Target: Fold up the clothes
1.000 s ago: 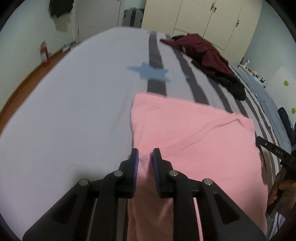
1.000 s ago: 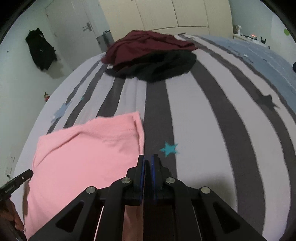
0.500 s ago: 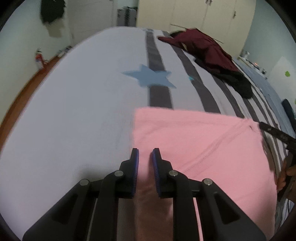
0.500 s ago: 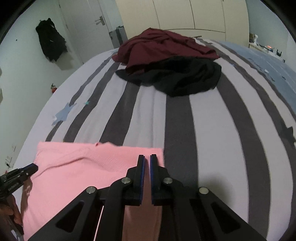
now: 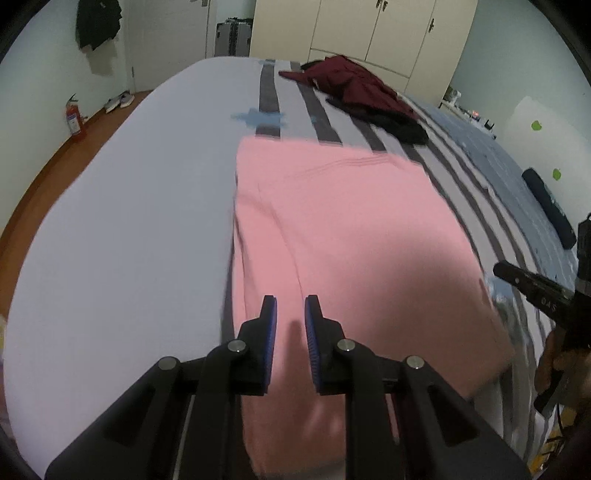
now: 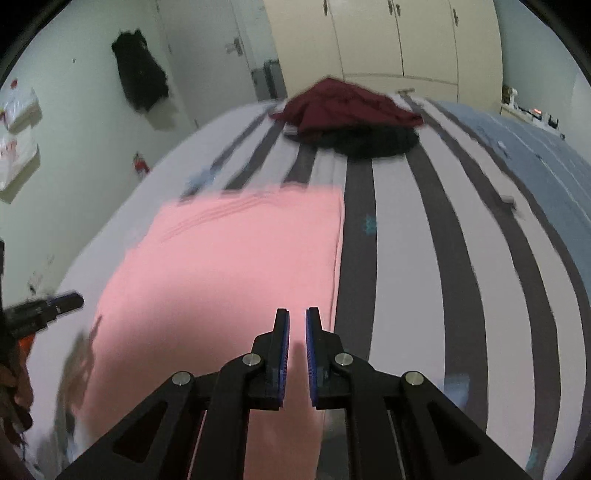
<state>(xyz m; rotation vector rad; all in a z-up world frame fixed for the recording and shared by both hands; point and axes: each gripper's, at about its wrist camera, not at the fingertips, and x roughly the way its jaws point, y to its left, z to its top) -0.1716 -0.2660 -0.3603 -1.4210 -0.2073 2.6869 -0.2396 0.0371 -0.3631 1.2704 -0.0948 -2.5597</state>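
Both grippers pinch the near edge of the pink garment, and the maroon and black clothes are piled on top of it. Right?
One error: the maroon and black clothes sit apart, further up the striped bed, not on the pink garment; the right wrist view shows it. The left gripper and right gripper do pinch its near edge.

You have a bed under a pale sheet (image 5: 129,221) with dark grey stripes and 1 blue star (image 5: 258,118) printed on it. To the left, a red fire extinguisher (image 5: 74,118) stands on the wooden floor by the wall, with shoes (image 5: 119,101) near it. A dark garment (image 5: 96,22) hangs on that wall. Beyond the bed are a cream wardrobe (image 5: 369,33) and a suitcase (image 5: 233,38). 2 green stickers (image 5: 536,125) mark the right wall.
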